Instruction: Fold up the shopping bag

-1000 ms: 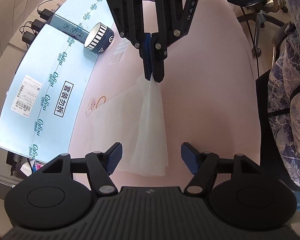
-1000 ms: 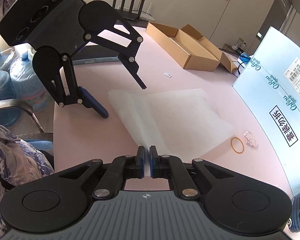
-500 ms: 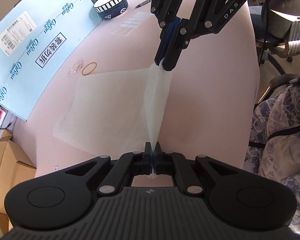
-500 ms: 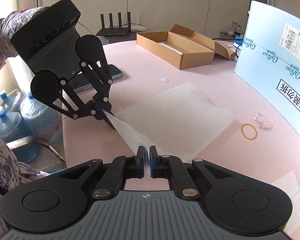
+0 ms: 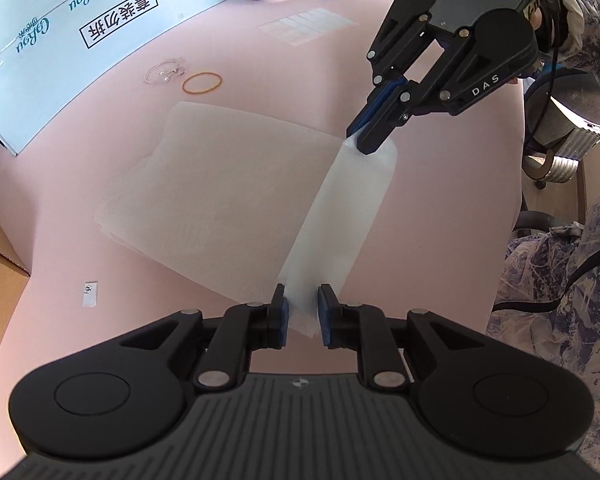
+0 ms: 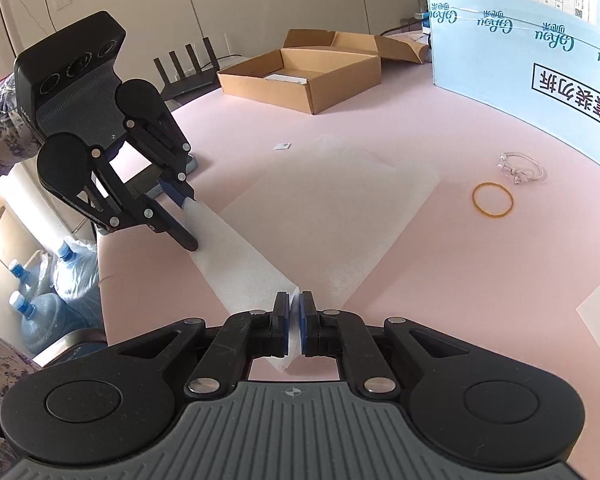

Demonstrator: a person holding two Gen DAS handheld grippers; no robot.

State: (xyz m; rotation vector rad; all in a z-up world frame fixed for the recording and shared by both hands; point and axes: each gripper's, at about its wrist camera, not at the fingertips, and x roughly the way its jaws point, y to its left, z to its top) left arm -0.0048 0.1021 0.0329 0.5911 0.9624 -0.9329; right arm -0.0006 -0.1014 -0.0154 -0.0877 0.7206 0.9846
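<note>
White shopping bag [image 5: 236, 184]: right gripper [image 6: 294, 320] clamped on its edge, lower centre; left gripper [image 5: 302, 314], angled downward, jaws just parted around it.

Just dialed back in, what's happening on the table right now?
A person is folding a thin white shopping bag on the pink table with two handheld tools. The right tool is shut on one end of the bag's near edge, lifting a strip of it. The left tool has just been opening; the bag's edge lies between its pads, which no longer press on it. A rubber band lies beside the bag.
</note>
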